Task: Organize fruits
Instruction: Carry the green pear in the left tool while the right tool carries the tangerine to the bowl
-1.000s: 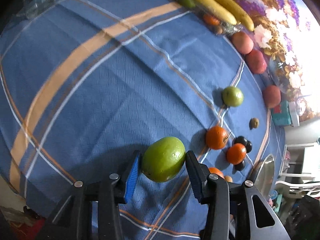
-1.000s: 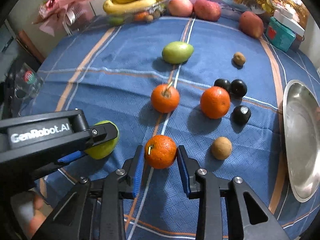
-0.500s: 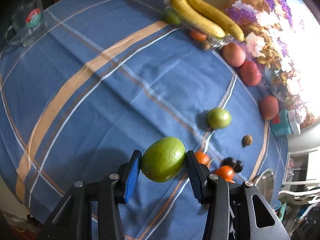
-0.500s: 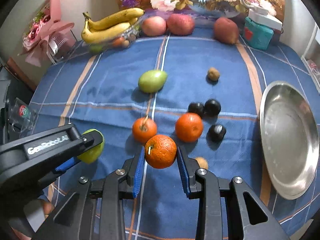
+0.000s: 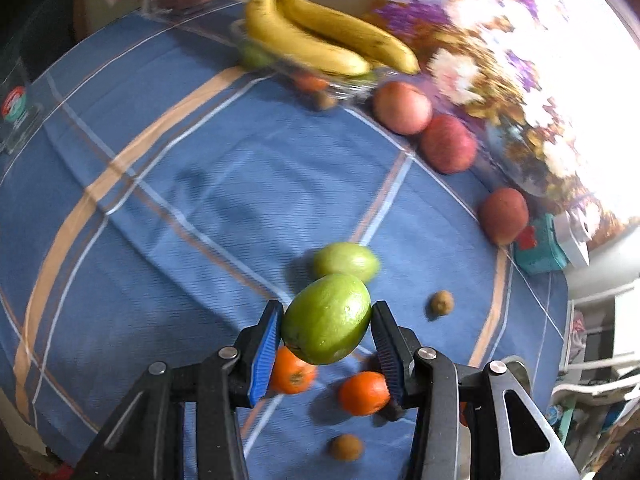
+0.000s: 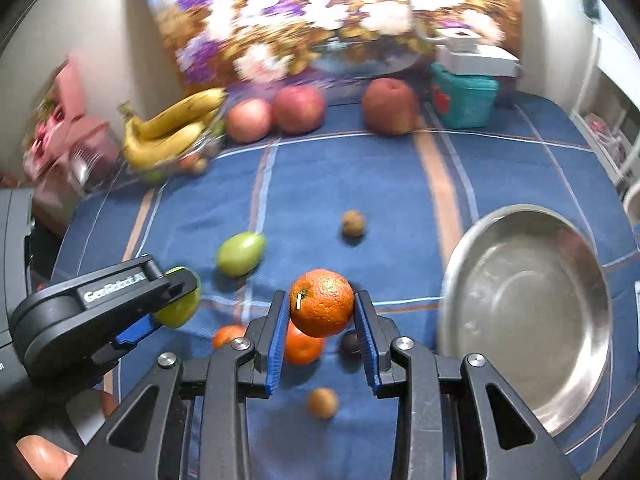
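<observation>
My left gripper [image 5: 326,320] is shut on a green mango [image 5: 326,318], held above the blue tablecloth [image 5: 160,208]. From the right wrist view the same left gripper [image 6: 176,300] shows at the left with the green mango [image 6: 180,308] in it. My right gripper [image 6: 322,306] is shut on an orange [image 6: 322,303], also lifted off the cloth. Below lie a second green mango [image 5: 346,261] [image 6: 240,253], two more oranges [image 5: 292,372] [image 5: 363,393], small brown fruits [image 5: 442,303] [image 6: 322,402] and a dark plum [image 6: 350,343].
A steel bowl [image 6: 524,352] stands at the right. Bananas [image 6: 172,128] in a clear tray, three red apples [image 6: 298,109] and a teal box [image 6: 464,98] line the far edge before a floral panel. A glass mug [image 5: 16,108] sits at the left.
Both grippers have risen and moved toward the far side of the table with their fruit still gripped. The fruits on the cloth now lie lower in both views.
</observation>
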The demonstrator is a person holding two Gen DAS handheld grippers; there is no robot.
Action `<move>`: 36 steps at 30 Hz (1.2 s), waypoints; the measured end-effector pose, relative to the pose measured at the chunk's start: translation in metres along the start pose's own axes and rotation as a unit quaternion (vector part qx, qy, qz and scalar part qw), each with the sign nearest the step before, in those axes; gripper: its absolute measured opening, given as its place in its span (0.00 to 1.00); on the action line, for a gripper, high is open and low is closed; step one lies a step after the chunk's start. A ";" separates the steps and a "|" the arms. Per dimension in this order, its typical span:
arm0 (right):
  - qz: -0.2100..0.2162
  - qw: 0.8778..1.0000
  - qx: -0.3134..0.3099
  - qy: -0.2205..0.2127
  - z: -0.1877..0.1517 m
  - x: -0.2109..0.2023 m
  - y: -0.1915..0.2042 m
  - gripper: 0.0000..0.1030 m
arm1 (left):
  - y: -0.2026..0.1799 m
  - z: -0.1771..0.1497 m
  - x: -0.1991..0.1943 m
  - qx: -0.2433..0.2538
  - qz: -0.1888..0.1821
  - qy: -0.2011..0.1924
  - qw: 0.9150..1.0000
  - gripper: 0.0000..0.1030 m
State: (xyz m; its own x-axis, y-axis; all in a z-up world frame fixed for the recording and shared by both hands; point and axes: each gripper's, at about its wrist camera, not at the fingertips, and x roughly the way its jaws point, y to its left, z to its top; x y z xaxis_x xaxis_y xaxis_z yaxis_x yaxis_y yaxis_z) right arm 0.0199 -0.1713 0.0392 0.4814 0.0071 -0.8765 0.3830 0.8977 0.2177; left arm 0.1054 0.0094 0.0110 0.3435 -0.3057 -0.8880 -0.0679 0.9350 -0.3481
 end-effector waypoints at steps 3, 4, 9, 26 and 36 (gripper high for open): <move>-0.004 1.000 0.029 0.002 0.006 0.002 -0.023 0.33 | -0.022 -0.007 0.004 0.024 -0.012 0.002 1.000 0.47; -0.007 0.999 0.037 0.003 0.007 0.002 -0.030 0.33 | -0.028 -0.010 0.006 0.032 -0.016 0.004 0.999 0.47; -0.012 0.997 0.076 -0.002 0.012 -0.003 -0.067 0.33 | -0.063 -0.028 0.014 0.077 -0.038 0.014 0.996 0.47; -0.155 0.965 0.207 -0.028 -0.002 -0.043 -0.207 0.34 | -0.183 -0.140 0.021 0.332 -0.112 0.047 0.935 0.47; -0.156 0.965 0.211 0.027 -0.015 -0.011 -0.212 0.34 | -0.184 -0.166 0.048 0.363 -0.080 0.072 0.925 0.47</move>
State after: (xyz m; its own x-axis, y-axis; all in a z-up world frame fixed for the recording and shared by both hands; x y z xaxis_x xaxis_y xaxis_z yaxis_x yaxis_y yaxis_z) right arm -0.0780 -0.3557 -0.0041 0.2533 -0.2013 -0.9462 0.7945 0.6013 0.0847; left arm -0.0208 -0.2073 -0.0177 0.1622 -0.4233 -0.8913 0.6386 0.7337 -0.2323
